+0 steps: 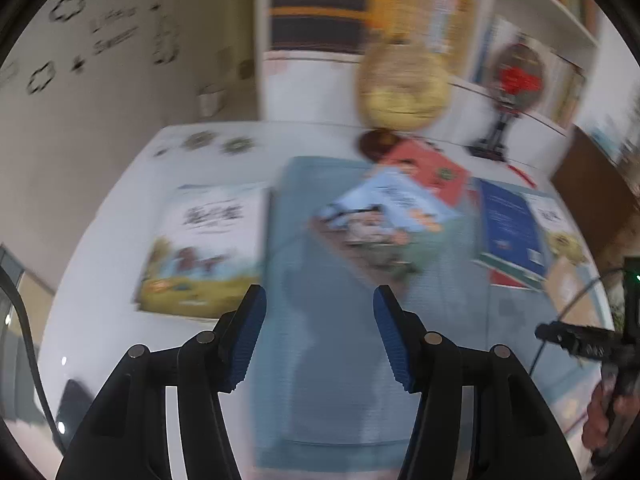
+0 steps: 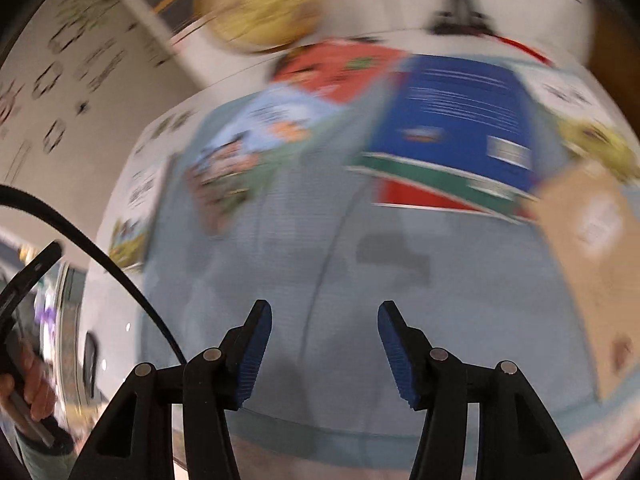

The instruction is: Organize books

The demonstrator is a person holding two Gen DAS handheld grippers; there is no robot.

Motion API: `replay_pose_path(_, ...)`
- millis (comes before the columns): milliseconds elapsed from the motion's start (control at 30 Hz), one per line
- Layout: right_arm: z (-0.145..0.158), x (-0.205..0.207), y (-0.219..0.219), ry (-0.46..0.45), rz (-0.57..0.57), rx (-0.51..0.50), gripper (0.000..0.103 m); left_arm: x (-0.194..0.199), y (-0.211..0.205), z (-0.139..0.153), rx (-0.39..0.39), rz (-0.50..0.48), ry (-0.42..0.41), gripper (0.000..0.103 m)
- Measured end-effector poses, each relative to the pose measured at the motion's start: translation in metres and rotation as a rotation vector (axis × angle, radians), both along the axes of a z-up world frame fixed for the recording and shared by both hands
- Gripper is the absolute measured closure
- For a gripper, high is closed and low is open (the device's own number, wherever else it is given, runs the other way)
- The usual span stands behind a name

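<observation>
White worktop (image 1: 120,208) carries a blue-grey mat (image 1: 320,360) at frame centre, shelving behind. Books lie flat: a white-covered book (image 1: 204,244) centre left, a light-blue book (image 1: 384,220) overlapping a red book (image 1: 432,168), a dark-blue book (image 2: 460,120) upper right. Covers appear thin, light, slippery; grip at an overhanging edge. Left tongs (image 1: 320,332) and right tongs (image 2: 325,352) stand half-parted, empty.

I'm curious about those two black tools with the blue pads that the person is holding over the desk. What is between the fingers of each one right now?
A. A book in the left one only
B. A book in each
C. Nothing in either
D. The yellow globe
C: the left gripper and the right gripper both show an empty gap, with only the blue mat seen behind, and the books lie farther off.
</observation>
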State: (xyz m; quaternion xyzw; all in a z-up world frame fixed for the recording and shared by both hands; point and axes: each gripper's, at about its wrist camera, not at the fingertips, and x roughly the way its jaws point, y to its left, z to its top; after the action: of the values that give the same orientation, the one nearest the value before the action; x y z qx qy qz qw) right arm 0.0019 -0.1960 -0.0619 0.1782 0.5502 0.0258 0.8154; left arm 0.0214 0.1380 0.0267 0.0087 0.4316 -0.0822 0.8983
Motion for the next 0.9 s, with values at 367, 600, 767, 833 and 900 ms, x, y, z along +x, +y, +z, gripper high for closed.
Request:
replay_pose_path(367,0.044,-0.02,-0.178,-0.166,-0.085,-0.158,0.043,-0.036,-0.195,0.012,-0.037,-0.158,-0.028,0.031)
replay_pose_path(600,0.011,-0.024,-0.285,-0.138,0.162,-0.145,0.043,-0.048,-0.341,-0.051,-0.115,-0.034,0.136,0.042)
replay_pose_path(767,-0.01,-0.03,-0.318,-0.117,0.304,-0.12,0.043,-0.053,-0.41,-0.089,-0.176,-0.031,0.278,0.042)
replay_pose_path(833,-0.018,-0.03,-0.32,-0.108,0.341,-0.093,0.047,-0.058,-0.424,-0.096,-0.159,-0.015,0.297,0.042)
replay_pose_path(900,-0.026,-0.027,-0.318,-0.101,0.372,-0.065,0.053,-0.06,-0.429,-0.104,-0.118,0.022,0.303,0.042)
